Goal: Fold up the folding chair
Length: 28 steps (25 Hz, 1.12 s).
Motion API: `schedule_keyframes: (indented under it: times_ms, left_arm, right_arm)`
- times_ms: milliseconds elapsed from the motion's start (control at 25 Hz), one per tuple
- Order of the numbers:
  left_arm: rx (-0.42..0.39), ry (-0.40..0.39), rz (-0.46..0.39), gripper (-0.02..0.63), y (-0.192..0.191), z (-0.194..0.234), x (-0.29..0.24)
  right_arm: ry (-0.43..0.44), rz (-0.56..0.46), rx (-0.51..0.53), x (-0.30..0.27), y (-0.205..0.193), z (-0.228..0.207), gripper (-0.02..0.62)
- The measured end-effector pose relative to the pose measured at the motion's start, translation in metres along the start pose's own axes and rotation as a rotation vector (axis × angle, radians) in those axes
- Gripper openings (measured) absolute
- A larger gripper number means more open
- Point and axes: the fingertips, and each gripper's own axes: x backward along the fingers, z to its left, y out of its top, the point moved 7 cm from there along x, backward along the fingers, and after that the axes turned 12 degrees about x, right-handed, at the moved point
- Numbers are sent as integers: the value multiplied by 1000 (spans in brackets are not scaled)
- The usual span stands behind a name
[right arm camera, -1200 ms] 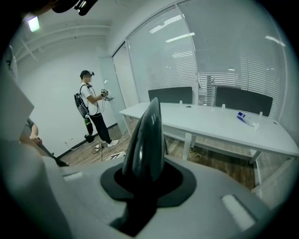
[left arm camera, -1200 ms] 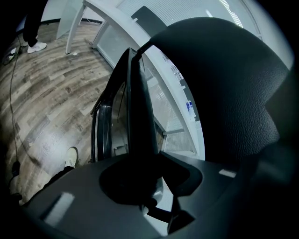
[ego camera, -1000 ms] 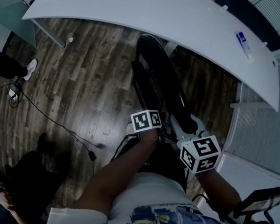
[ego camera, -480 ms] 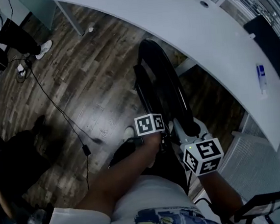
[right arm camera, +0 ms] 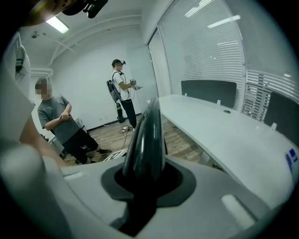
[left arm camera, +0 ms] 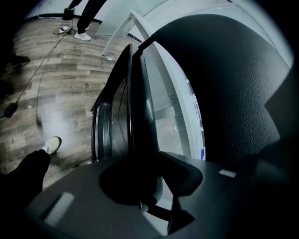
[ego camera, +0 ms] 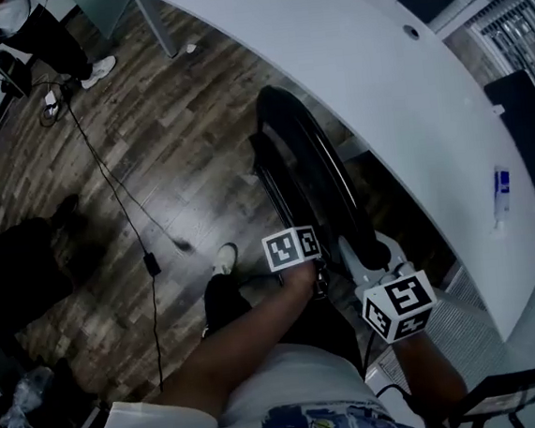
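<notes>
The black folding chair (ego camera: 304, 158) stands folded flat and edge-on between the wooden floor and the white desk. My left gripper (ego camera: 320, 267), under its marker cube, is shut on the chair's near edge from the left. In the left gripper view the chair's thin dark edge (left arm camera: 138, 102) runs up out of the gripper (left arm camera: 140, 184). My right gripper (ego camera: 370, 250) is shut on the same end a little to the right. In the right gripper view the chair's glossy rounded rim (right arm camera: 147, 130) rises straight from between the jaws of the gripper (right arm camera: 142, 184).
A long curved white desk (ego camera: 376, 66) runs just right of the chair, with a small blue item (ego camera: 500, 186) on it. A black cable (ego camera: 104, 177) crosses the floor at left. My shoe (ego camera: 223, 257) is beside the chair. A seated person (right arm camera: 60, 121) and a standing person (right arm camera: 122, 88) are ahead.
Both grippers have moved together with the chair, a little down and right in the head view. The desk and floor have swung round behind them. Both grips are unchanged.
</notes>
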Motion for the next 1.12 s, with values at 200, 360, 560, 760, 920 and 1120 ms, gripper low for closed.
schedule_keyframes:
  times_ms: [200, 360, 560, 760, 920, 1120]
  left_arm:
    - [39, 8, -39, 135, -10, -14, -23]
    - [62, 24, -49, 133, -22, -27, -44]
    - [77, 24, -54, 133, -29, -41, -67]
    - [105, 30, -61, 130, -28, -53, -84]
    - [122, 36, -69, 130, -25, -63, -95]
    - [158, 27, -84, 130, -19, -74, -105]
  right_arm:
    - [27, 2, 40, 9, -15, -30, 65]
    - [49, 12, 58, 18, -31, -59, 60]
    - [76, 12, 75, 25, -42, -90, 58]
    - [76, 18, 69, 24, -46, -117, 52]
    - [87, 25, 70, 22, -45, -134, 51]
    - [117, 23, 109, 17, -38, -151, 51]
